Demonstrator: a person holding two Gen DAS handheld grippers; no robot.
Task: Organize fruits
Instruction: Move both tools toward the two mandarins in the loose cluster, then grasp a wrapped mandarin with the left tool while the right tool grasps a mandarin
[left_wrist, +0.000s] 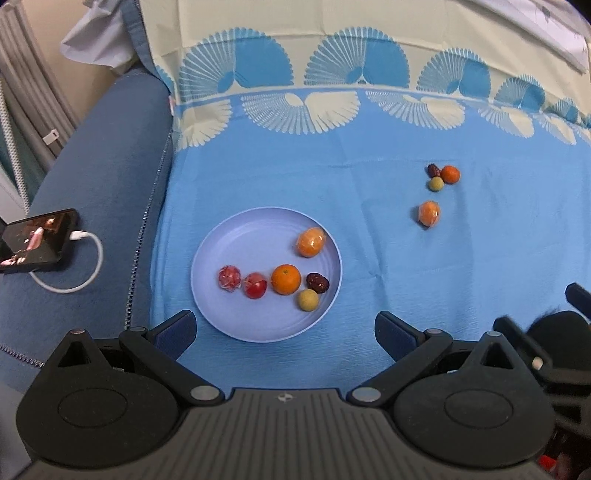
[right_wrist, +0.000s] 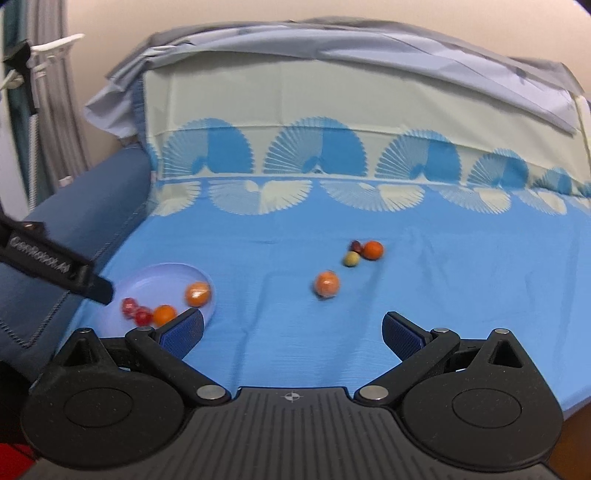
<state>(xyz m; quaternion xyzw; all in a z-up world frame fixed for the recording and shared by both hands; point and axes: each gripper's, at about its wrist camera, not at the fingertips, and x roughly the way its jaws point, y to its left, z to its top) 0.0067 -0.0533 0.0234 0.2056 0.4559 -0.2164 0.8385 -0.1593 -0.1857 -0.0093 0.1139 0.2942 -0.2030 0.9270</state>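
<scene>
Both the left gripper (left_wrist: 284, 328) and right gripper (right_wrist: 291, 332) have fingers spread wide, holding nothing. Six fruits sit on the plate (left_wrist: 221, 236), lower centre; four fruits (left_wrist: 429, 213) lie on the cloth (left_wrist: 369, 177), right.

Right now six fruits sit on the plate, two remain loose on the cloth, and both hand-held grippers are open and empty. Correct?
Not quite: four fruits remain loose on the cloth, not two. The left wrist view shows a wrapped orange and a trio beyond it. The plate count and the open hand-held grippers stand.

Left gripper (left_wrist: 285, 330) wide open, empty, held low, right gripper (right_wrist: 292, 333) likewise spread wide, gripping nothing
</scene>
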